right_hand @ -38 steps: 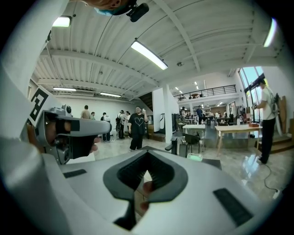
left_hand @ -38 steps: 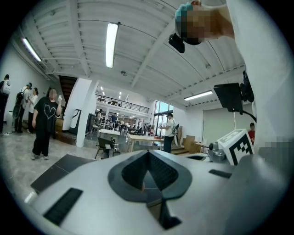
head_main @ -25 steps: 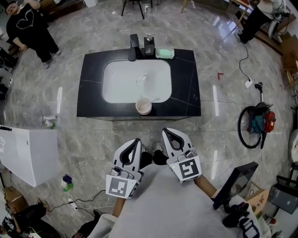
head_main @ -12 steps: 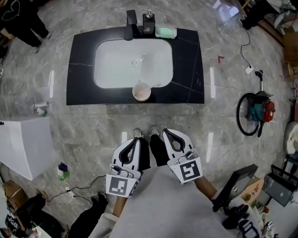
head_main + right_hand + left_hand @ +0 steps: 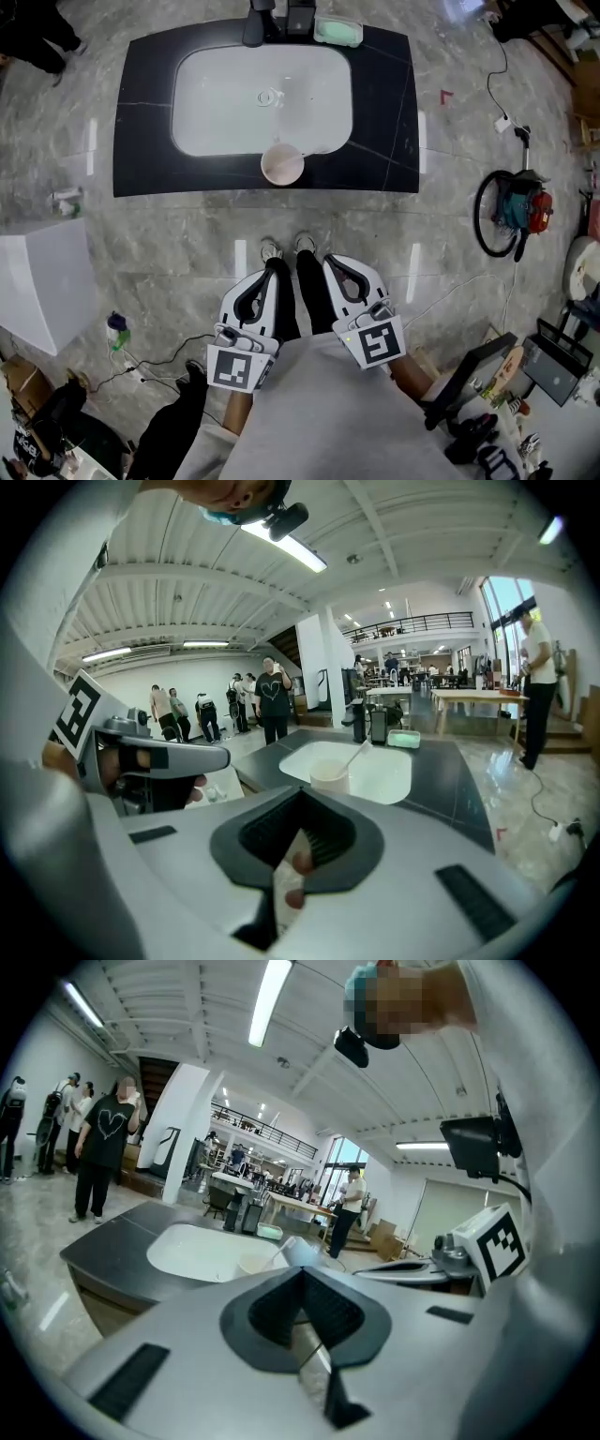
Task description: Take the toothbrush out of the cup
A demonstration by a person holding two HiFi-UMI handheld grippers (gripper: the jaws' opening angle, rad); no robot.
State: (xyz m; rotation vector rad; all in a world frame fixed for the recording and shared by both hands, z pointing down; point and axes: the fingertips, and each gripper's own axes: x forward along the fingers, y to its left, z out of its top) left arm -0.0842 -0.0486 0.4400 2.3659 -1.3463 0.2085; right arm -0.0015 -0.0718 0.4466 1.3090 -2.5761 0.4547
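A pale cup (image 5: 282, 165) stands on the front rim of the black counter (image 5: 141, 122), just before the white basin. A white toothbrush (image 5: 356, 755) leans out of the cup (image 5: 329, 775) toward the basin. In the left gripper view the cup (image 5: 255, 1263) and toothbrush (image 5: 279, 1249) show small beyond the jaws. Both grippers hang close to my body, well short of the counter. My left gripper (image 5: 271, 271) and right gripper (image 5: 334, 265) are shut with nothing in them. Seen along their own jaws, the left gripper (image 5: 302, 1271) and right gripper (image 5: 302, 791) point toward the sink.
A black faucet (image 5: 255, 23), a soap dispenser (image 5: 300, 14) and a green soap dish (image 5: 337, 31) sit at the counter's back edge. A white cabinet (image 5: 37, 281) stands left, a bicycle wheel with bags (image 5: 511, 216) right. Several people (image 5: 272, 700) stand beyond the sink.
The sink counter has grown and slid toward the top of the head view as I step closer. Both grippers stay shut and keep their place before my body.
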